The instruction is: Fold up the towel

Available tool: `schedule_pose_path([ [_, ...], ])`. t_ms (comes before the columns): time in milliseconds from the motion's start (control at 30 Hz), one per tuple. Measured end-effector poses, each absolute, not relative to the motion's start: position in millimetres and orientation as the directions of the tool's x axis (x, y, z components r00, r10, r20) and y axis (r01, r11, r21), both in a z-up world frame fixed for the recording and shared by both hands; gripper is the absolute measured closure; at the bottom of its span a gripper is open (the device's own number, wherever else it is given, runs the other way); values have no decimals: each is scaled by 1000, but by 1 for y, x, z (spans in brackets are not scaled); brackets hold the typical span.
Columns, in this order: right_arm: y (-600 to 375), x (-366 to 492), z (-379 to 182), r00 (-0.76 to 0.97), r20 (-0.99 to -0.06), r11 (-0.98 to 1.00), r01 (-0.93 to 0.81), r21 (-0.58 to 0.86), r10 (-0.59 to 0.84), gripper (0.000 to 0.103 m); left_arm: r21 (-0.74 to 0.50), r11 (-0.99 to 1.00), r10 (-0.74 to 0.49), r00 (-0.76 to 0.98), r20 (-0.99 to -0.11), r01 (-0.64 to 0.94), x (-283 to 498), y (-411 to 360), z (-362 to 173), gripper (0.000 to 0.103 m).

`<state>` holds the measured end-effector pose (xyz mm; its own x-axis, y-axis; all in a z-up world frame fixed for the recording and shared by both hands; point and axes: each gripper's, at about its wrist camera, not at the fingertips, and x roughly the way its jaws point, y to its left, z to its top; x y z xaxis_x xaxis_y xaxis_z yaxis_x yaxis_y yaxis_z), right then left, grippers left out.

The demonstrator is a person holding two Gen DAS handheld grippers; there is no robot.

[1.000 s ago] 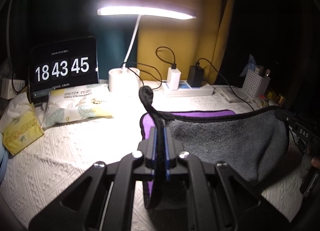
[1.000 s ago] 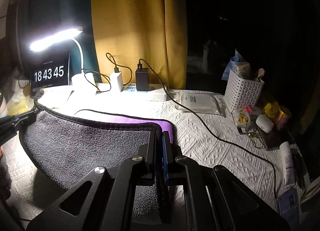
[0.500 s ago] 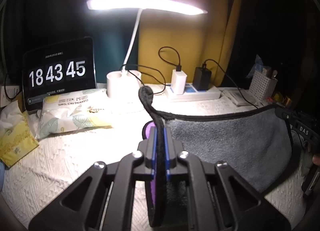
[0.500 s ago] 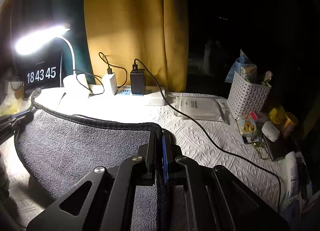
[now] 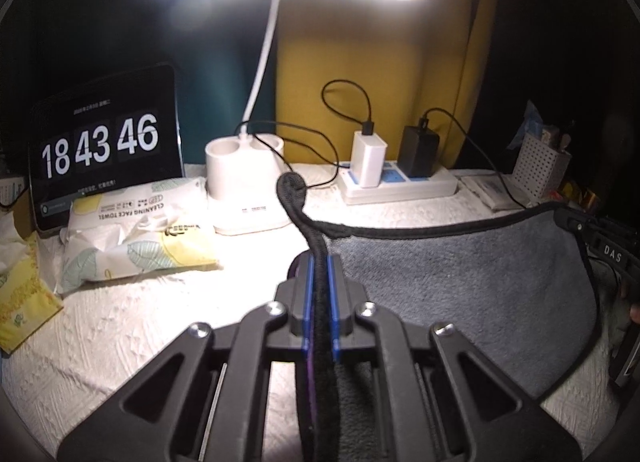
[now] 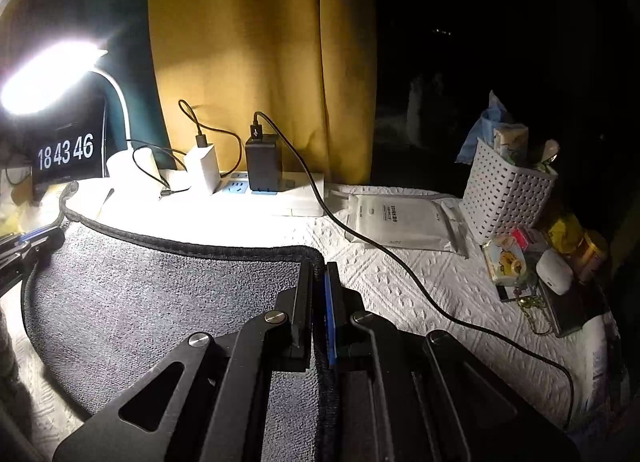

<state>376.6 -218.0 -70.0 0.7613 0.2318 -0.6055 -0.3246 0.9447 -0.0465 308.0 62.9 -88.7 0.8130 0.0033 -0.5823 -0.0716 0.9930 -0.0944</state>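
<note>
A grey towel with a black hem and a purple underside hangs stretched between my two grippers above the white tablecloth. My left gripper is shut on the towel's left corner, whose hem sticks up past the fingertips. My right gripper is shut on the towel's right corner. Each gripper shows at the far edge of the other's view, the right one in the left wrist view and the left one in the right wrist view.
At the back stand a lit desk lamp, a clock screen, a power strip with chargers and a white basket. A wipes pack lies left. A black cable crosses the cloth right.
Both grippers have moved forward toward the back of the table with the towel held between them. The purple underside has dropped almost out of sight.
</note>
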Motion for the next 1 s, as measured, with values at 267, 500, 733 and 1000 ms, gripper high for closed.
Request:
schedule_pose_path([
  [267,-213,398,-85,739,-637,945,-325,-49,221,97,-103,991,0,788,-615,-81,331,69,-101,96],
  [500,-209,417,-101,712,-674,944,-323,-65,197,97,-73,994,18,761,-649,-86,349,68,-115,96],
  [733,-205,427,-115,687,-706,946,-316,-77,172,97,-74,993,18,719,-695,-96,364,71,-128,96],
  [1000,-207,436,-128,656,-738,952,-299,-64,157,97,-80,990,17,671,-741,-113,378,72,-139,94],
])
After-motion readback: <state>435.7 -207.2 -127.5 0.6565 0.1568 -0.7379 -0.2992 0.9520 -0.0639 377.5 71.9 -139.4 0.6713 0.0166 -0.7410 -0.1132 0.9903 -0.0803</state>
